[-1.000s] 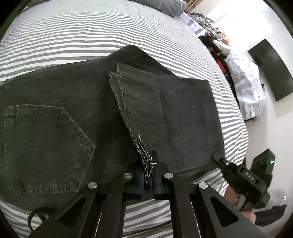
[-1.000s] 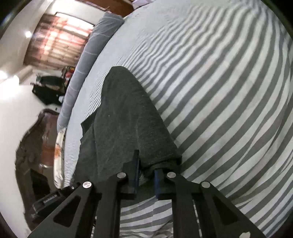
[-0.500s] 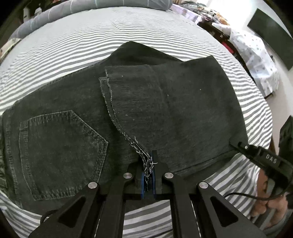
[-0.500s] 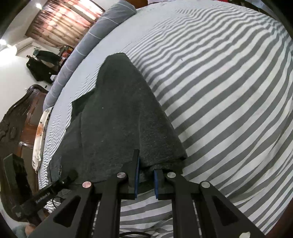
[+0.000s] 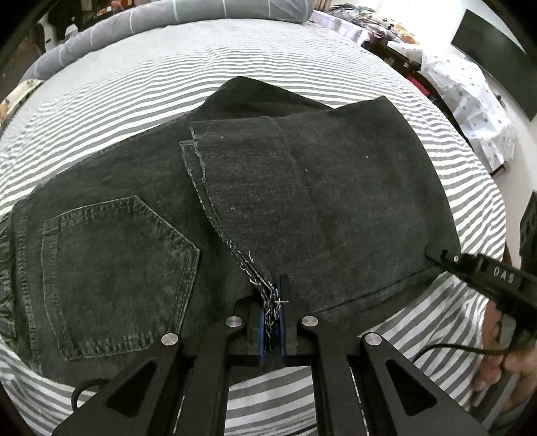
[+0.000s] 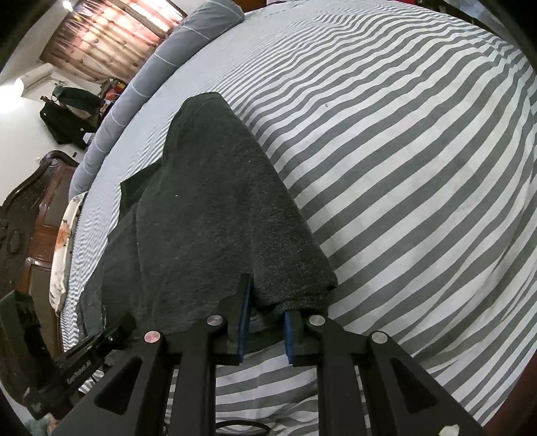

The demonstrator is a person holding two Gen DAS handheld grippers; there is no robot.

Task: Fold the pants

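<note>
Dark grey jeans (image 5: 302, 187) lie folded on the striped bed, legs doubled back over the seat, a back pocket (image 5: 114, 268) showing at the left. My left gripper (image 5: 272, 312) is shut on the frayed leg hems (image 5: 265, 288) at the near edge. My right gripper (image 6: 266, 322) stands with its jaws parted around the folded corner of the jeans (image 6: 214, 218); the cloth rests between the blue pads (image 6: 243, 318). The right gripper also shows in the left wrist view (image 5: 436, 255), at the fold's right corner.
The grey-and-white striped bedsheet (image 6: 402, 167) spreads wide to the right. A long grey bolster (image 5: 167, 20) lies along the far edge. A dark wooden headboard (image 6: 23, 214) and a floral pillow (image 6: 63, 241) are at the left. A covered side table (image 5: 470, 100) stands beyond the bed.
The right gripper's jaws have opened around the folded corner it was pinching. Both grippers have lowered the folded legs onto the seat; the left still pinches the hems.
</note>
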